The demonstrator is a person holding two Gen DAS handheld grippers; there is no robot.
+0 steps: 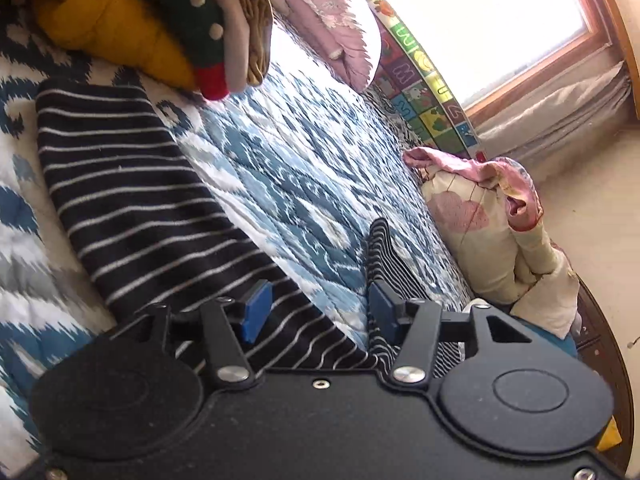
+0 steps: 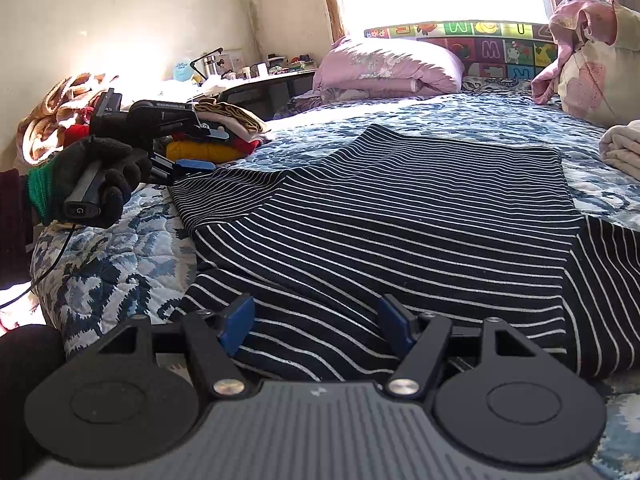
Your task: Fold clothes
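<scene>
Sunlit bedroom, quilted bed [image 2: 112, 272]. Striped top [image 2: 380, 216] spread flat mid-bed, sleeve folded inward. Right gripper [image 2: 316, 322] low over near hem, fingers apart, empty. Left gripper [image 2: 192, 148] at left sleeve, fingers parted, gripping nothing. Folded pile [image 2: 224, 132] far left, probably done.

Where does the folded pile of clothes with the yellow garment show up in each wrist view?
Left wrist: folded pile fills the top left, beyond the striped shirt.
Right wrist: the pile sits mid-left on the bed, just behind the left gripper.
Shared landmark: pink pillow by the window.
</scene>
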